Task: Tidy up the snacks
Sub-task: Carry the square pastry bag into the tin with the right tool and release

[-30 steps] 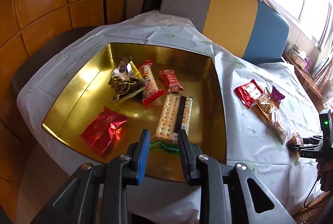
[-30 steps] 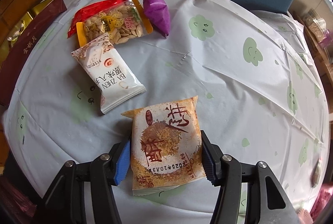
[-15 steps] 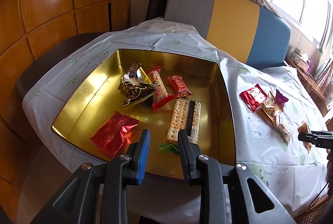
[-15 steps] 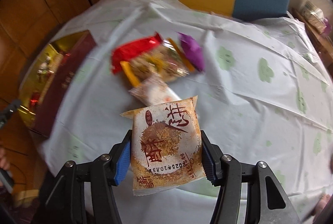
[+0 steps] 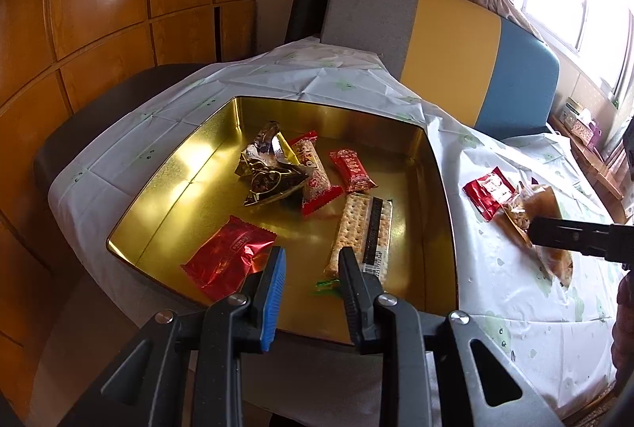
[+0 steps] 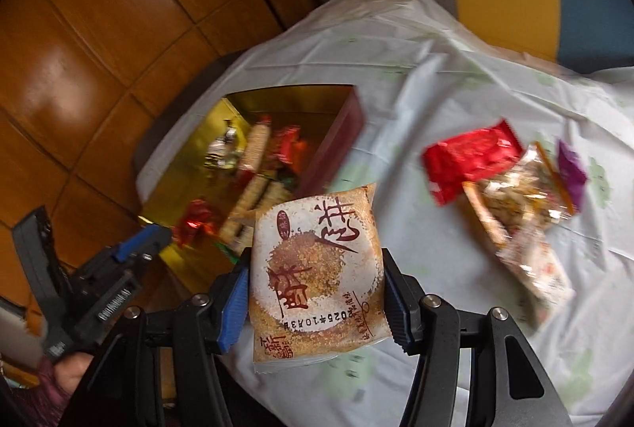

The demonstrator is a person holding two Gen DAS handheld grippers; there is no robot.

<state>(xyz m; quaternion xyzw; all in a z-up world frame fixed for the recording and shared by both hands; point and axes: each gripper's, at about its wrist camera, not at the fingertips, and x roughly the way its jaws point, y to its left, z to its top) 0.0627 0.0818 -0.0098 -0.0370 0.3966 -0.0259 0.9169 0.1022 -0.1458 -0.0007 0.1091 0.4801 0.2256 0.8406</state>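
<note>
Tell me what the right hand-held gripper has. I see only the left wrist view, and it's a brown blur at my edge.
Observer: The right hand-held gripper is shut on a square pastry packet, pads against its two side edges.
Operator: Describe its face.
Observer: White with a brown crumbly disc, red characters and a printed date code near the bottom.
Operator: Name anything on the cloth that I am missing.
Observer: A purple packet lies beside the peanut bag, on its far side from the tin.
</note>
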